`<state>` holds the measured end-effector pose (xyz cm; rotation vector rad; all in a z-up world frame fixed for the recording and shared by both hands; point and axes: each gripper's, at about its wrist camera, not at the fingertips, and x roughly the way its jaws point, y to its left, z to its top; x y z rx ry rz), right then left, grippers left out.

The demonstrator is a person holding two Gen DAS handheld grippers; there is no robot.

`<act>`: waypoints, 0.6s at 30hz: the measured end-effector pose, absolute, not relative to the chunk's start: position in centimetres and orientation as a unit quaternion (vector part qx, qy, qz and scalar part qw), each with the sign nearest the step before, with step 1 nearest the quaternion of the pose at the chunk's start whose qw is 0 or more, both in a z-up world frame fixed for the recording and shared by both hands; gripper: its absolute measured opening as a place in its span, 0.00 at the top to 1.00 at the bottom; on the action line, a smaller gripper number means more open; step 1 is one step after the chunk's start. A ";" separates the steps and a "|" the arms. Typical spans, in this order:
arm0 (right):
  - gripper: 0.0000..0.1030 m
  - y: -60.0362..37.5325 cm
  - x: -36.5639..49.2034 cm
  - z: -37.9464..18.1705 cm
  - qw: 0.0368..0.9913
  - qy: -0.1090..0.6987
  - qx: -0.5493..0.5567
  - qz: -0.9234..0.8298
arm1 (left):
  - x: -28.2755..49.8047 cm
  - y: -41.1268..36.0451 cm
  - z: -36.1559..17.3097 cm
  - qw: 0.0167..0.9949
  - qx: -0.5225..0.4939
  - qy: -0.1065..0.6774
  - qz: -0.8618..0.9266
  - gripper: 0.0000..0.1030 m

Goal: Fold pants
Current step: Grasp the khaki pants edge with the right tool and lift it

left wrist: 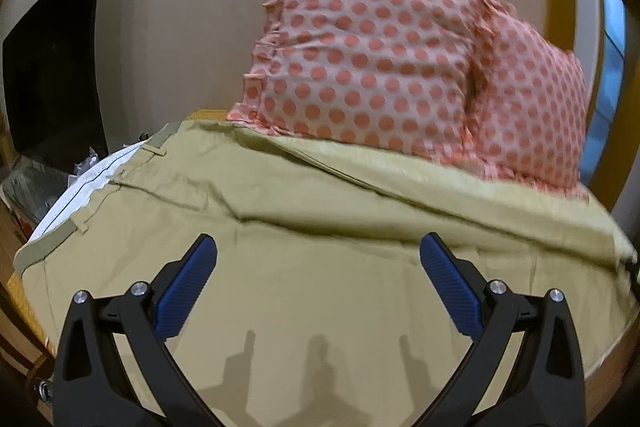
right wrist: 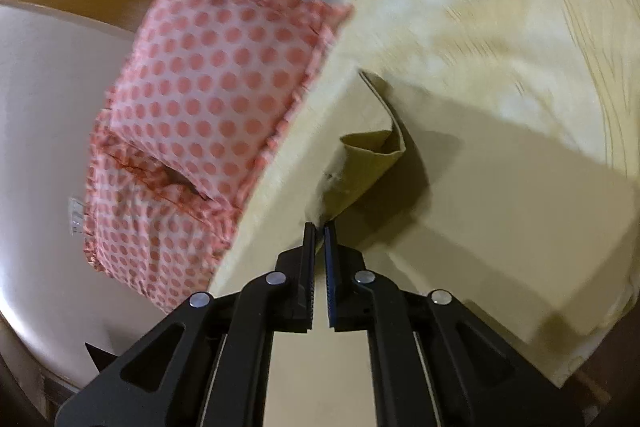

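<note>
Khaki pants (left wrist: 304, 227) spread flat w/ waistband at 9 o'clock, long axis running L-R, left gripper (left wrist: 318, 267) hovering above w/ jaws spread, right gripper (right wrist: 319, 227) nearer, pinching lifted hem at 12.

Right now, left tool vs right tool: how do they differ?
The left tool is wide open and holds nothing; the right tool is shut on a pinched fold of the khaki pants. The left hovers over flat-lying fabric, while the right has its part of the cloth lifted and draped. Both share black arms with blue ribbed pads, and both face the polka-dot pillows.
</note>
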<state>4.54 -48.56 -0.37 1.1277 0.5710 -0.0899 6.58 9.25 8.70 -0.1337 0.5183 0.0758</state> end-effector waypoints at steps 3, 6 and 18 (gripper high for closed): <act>0.51 -48.2 3.9 -0.1 0.813 0.271 0.513 -0.042 | 8.7 11.0 9.6 0.961 -0.086 0.261 0.043 0.02; 0.42 -48.0 4.5 0.3 0.822 0.270 0.498 -0.053 | 11.6 12.6 10.0 0.953 -0.110 0.281 0.031 0.02; 0.98 -49.6 5.5 0.1 0.830 0.208 0.517 0.004 | 28.1 18.2 6.2 0.870 -0.277 0.406 0.052 0.18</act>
